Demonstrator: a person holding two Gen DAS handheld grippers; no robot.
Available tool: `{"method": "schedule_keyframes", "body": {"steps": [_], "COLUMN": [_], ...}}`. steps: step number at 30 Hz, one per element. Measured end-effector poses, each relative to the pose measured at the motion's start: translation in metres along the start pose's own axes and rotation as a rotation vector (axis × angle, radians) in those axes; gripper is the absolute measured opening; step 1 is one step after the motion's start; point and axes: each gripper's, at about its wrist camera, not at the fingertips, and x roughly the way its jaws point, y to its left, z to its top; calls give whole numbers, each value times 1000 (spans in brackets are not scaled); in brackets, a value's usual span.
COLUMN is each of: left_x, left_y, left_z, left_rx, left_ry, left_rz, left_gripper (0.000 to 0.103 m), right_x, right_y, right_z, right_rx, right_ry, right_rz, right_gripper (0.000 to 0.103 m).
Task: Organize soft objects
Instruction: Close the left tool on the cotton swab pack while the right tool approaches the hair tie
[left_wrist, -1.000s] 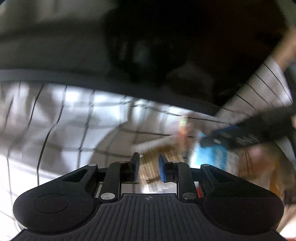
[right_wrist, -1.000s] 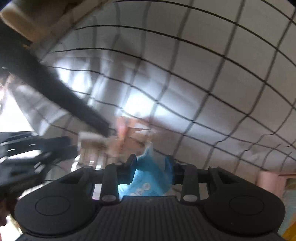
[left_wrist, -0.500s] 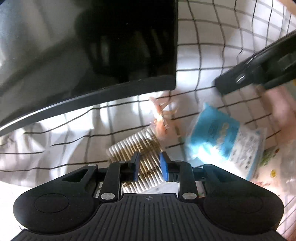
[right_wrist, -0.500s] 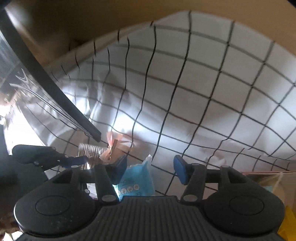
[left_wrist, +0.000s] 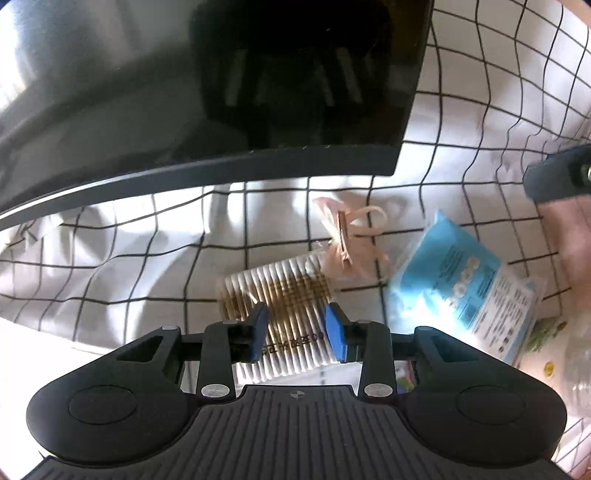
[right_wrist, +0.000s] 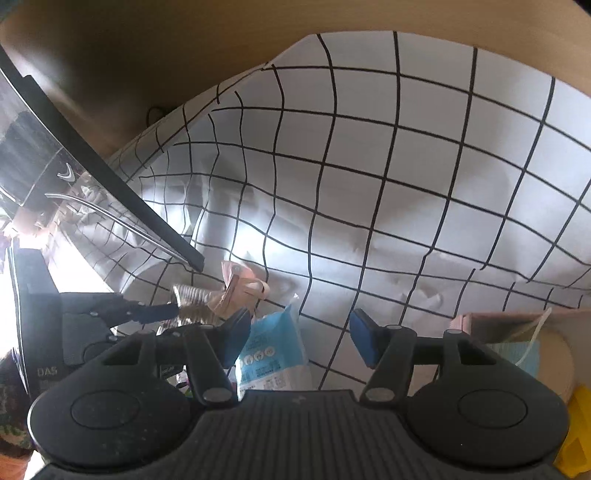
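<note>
left gripper: jaws part open, just been widening; cotton swab pack lies between the pads below, gap either side, not gripped
right gripper: jaws wide apart, nothing held; opened most of the way within the last second, little change since
blue tissue pack: on checked cloth, just right of swabs in left view; in right view it sits under the left pad, not between the pads
pink ribbon bag with clip: at far end of swab pack, touching it
edges: dark screen with its lower edge just beyond swabs and ribbon; cloth edge meets wooden surface far back
open room: bare cloth right of and beyond blue pack in right view; wrinkled cloth left of swabs
vs earlier: a second ago right jaws were pinching blue pack, now released and lying flat; left view was blurred, now sharp over swabs
left view only: print on swab pack, right gripper's finger at far right edge
right view only: left gripper from the side over swabs; cardboard box at right, yellow item at corner
</note>
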Motion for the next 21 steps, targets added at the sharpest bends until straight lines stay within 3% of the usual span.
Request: {"method": "schedule_keyframes", "body": {"steps": [1,3,6,9,12,15,19,21], "left_x": [-1,0,1,2,-6,-12,-4,2], "left_y": [1,5,2,-2,2,20,36,31], "left_z": [0,0,-1,2,5,7,11,13], "left_rx": [-7,-25,-9,-9,-18,-94,-220,-209], "left_ry": [-3,-6,-15,-11,2,-3,26,48], "left_rz": [-27,-92,-101,-83,-32,10,-74,-91], "left_gripper": [46,66,74,74,64,64,64,75], "right_x": [0,0,1,1,-2,-4,-2,0], "right_y": [0,-1,2,6,8,9,10,10], "right_z": [0,-1,-1,-1,-1,-1,-1,-2], "right_rx": [2,4,3,-2,-19,-29,-29,-27], "right_ry": [1,2,1,6,6,3,17,29], "right_rz": [3,9,15,18,20,19,40,44], "right_gripper": [60,60,60,61,64,66,66,66]}}
